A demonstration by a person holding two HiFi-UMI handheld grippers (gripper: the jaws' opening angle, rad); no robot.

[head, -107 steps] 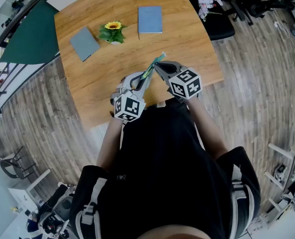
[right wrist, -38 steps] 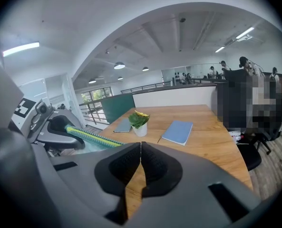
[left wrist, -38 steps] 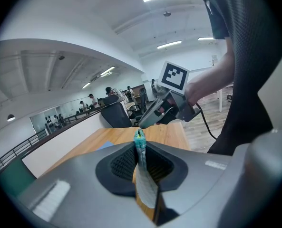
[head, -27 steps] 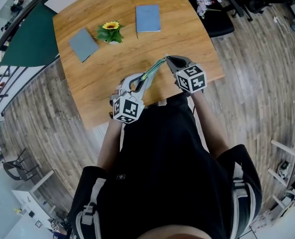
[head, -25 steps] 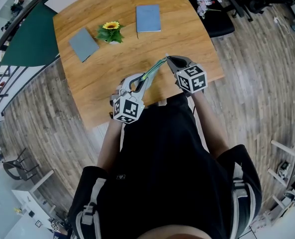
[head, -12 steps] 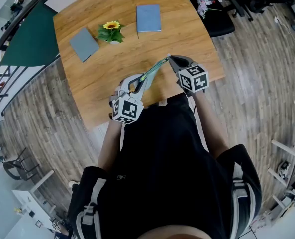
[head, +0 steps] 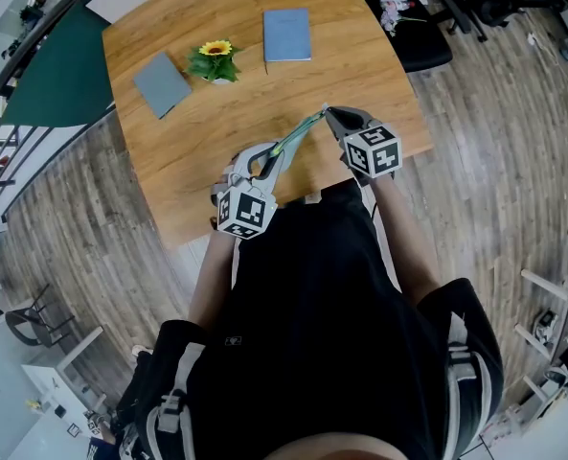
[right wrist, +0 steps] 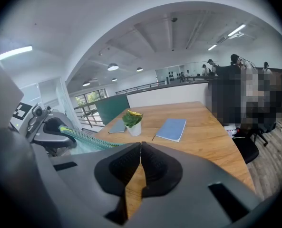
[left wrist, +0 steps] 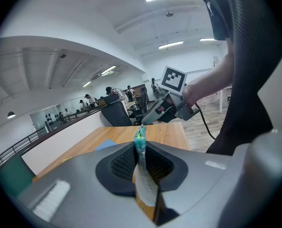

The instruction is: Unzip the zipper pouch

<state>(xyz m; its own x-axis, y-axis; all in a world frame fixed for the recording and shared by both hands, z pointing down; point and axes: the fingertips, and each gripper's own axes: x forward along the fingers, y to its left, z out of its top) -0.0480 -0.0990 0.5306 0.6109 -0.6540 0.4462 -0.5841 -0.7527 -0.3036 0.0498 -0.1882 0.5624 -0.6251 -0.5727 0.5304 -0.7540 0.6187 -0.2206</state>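
Shows flat green-edged zipper pouch (head: 298, 132) stretched above the wooden bench (head: 360, 56), near its front edge. Clamps one end in the left tongs (left wrist: 141, 144), pressed on fabric; pinches the opposite tip in the right tongs (right wrist: 141, 146), fully together.

Your head camera looks steeply down from well above the table (head: 169, 161), with the sunflower pot (head: 215, 61) towards its far side. Your right gripper (head: 329, 114) camera sits low over the wood and looks along its jaws towards the pot. Your left gripper (head: 269, 157) camera faces right of the pot, close on the right gripper. All three views share the zipper pouch (head: 298, 132); the head and right gripper views also share the pot
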